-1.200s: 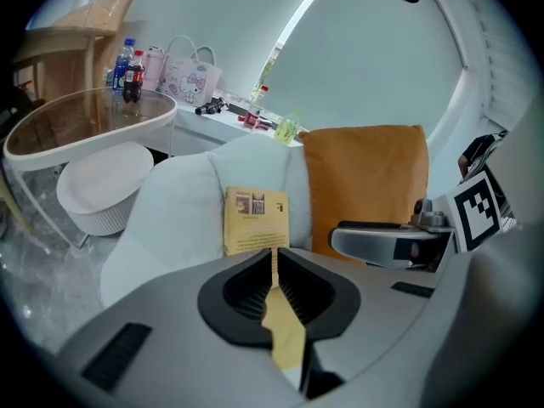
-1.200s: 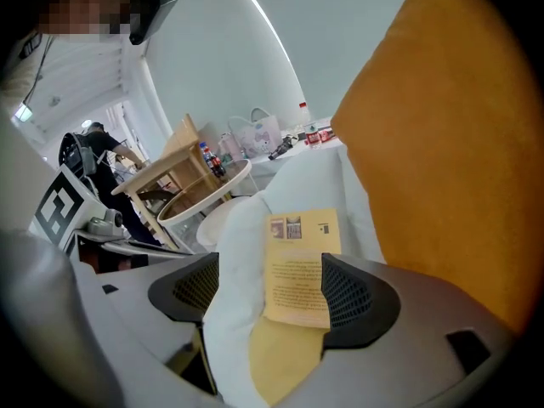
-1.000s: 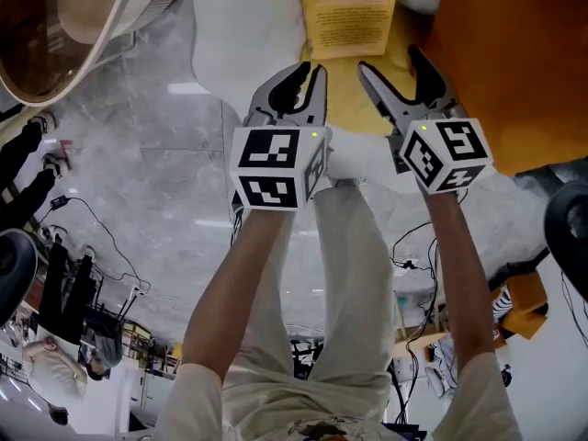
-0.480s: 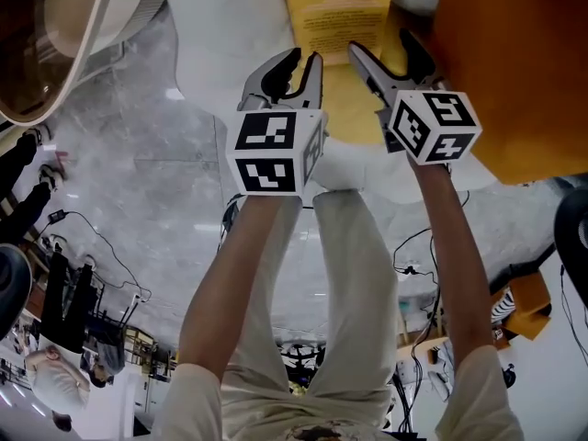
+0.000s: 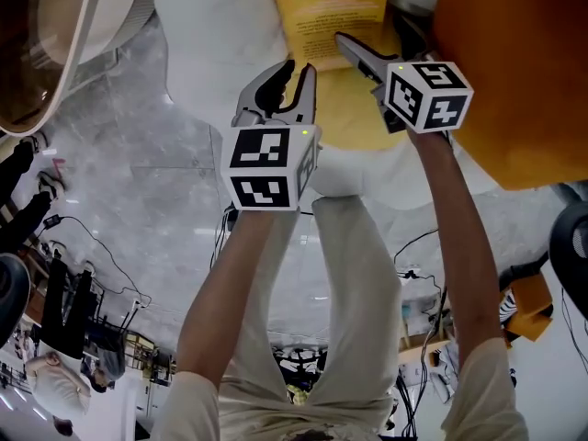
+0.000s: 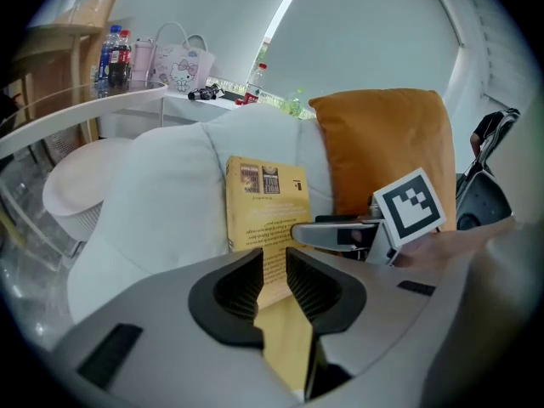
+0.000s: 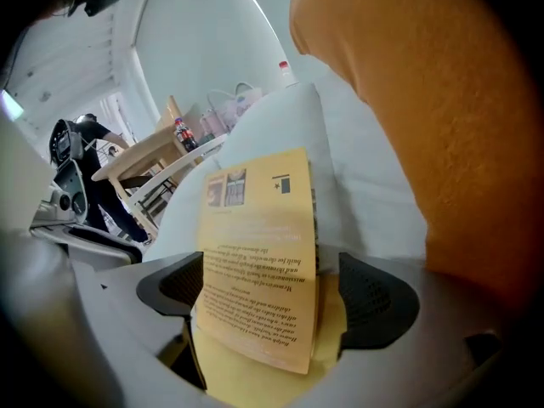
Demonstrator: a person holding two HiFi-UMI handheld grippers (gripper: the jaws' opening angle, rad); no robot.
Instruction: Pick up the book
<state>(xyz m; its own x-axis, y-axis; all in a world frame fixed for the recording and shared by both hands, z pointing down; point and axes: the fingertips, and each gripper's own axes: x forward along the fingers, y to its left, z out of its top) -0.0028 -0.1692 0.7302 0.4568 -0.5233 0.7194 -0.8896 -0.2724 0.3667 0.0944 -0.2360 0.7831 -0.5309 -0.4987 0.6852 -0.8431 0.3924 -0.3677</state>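
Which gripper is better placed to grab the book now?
Right. The right gripper has just been opening its jaws, which now straddle the book, pads not yet pressing. The left gripper hangs beside the book, its jaws barely apart.

The right gripper (image 5: pixel 372 37) comes down and forward over the yellow paperback book (image 5: pixel 326 16). Its jaws have just been opening wider, and now straddle the book. The left gripper (image 5: pixel 287 85) sinks slightly.
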